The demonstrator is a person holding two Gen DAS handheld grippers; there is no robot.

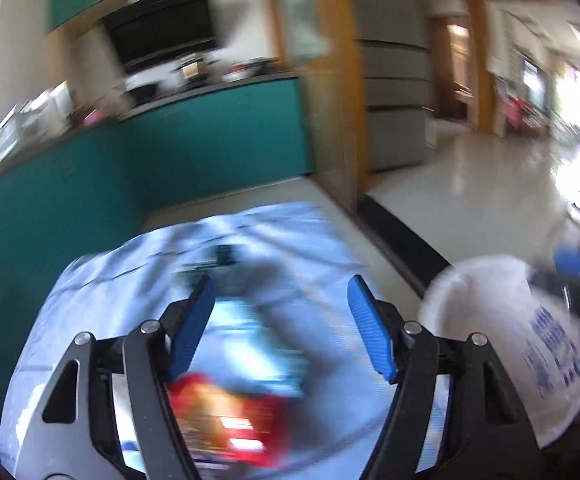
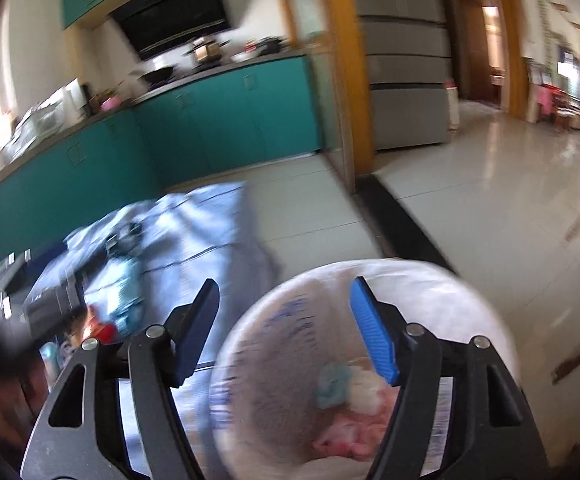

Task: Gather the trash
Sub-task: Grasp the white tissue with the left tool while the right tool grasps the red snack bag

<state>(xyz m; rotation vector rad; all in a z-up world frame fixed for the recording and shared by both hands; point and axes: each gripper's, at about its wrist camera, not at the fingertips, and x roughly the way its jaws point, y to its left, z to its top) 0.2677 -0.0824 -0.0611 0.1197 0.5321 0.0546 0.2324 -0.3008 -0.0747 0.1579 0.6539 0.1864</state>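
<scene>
The right claw [image 2: 284, 330] hung released and empty above the bin [image 2: 470, 280], where pink and teal scraps [image 2: 346, 420] lay. Beside the bin, the left claw [image 1: 282, 330] stood released over red trash [image 1: 230, 420] on the blue-covered surface [image 1: 290, 240].

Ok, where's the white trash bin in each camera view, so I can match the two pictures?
Left wrist: the white trash bin sits at the lower right, right of the blue-covered table.
Right wrist: the bin is at bottom centre, under the right tool, with trash inside.
Shared landmark: the teal cabinets.
</scene>
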